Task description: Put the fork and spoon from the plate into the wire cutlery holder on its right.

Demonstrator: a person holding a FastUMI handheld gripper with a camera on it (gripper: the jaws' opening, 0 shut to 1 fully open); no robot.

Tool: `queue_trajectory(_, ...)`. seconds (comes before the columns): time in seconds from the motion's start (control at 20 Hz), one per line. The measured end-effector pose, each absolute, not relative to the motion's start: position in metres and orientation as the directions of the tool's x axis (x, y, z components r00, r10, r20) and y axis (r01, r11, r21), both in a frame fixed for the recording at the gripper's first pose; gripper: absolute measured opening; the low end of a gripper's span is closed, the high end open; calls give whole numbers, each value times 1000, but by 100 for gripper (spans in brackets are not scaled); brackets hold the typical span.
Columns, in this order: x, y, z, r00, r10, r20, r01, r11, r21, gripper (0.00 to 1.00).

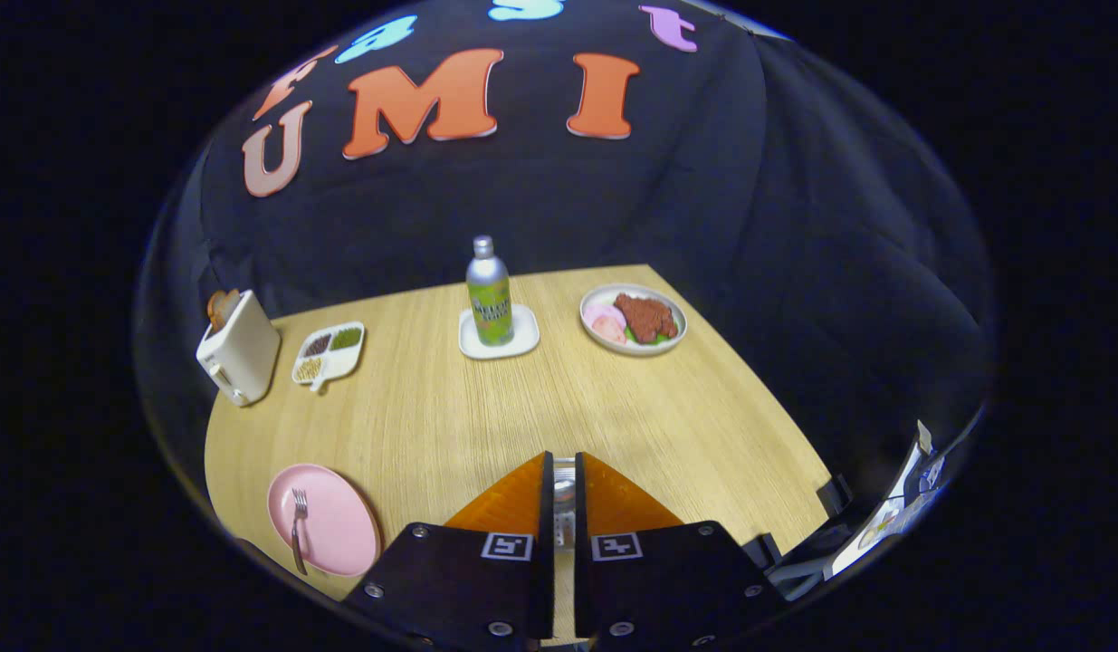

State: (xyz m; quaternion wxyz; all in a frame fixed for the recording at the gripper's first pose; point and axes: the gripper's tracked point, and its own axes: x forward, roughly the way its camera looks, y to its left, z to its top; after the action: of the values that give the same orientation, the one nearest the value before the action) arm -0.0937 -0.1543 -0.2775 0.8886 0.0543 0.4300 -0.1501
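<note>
Here, a pale wood-grain table (414, 426) stands against the booth's black cloth wall, carrying a white toaster (239, 360) with toast, a white sectioned dish (329, 353) of seeds, a silver bottle (488, 292) on a small white tray (499, 333), and a grey plate of food (633, 319). The round pink plate (323, 520) with a metal fork (297, 529) lies on the near table corner, well left of the fingers and apart from them. The gripper (564, 480) has its jaws nearly together, clamping a slim silvery metal piece, seemingly a utensil handle, between them
</note>
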Motion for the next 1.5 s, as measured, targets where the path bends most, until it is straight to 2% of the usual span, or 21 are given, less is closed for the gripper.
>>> queue_trajectory(0.2, -52, -151, -213, 756, -243, -608, 298, 955, -11, 11)
queue_trajectory(0.45, -30, -133, -155, 861, -232, -453, 247, 969, -27, 15)
queue_trajectory(0.6, -21, -115, -134, 898, -214, -384, 222, 975, -25, 24)
queue_trajectory(0.65, -20, -111, -133, 904, -209, -372, 213, 977, -30, 31)
queue_trajectory(0.7, -20, -104, -135, 907, -202, -369, 205, 978, -32, 35)
queue_trajectory(0.85, -21, -72, -137, 918, -151, -366, 158, 987, -11, 57)
queue_trajectory(0.95, -22, -51, -140, 926, -124, -356, 129, 992, -9, 68)
queue_trajectory(1.05, -23, -23, -140, 932, -88, -351, 96, 995, 6, 74)
queue_trajectory(1.3, -32, 53, -164, 925, 13, -381, 8, 998, 55, 78)
queue_trajectory(1.5, -53, 110, -205, 883, 77, -464, -38, 995, 92, 79)
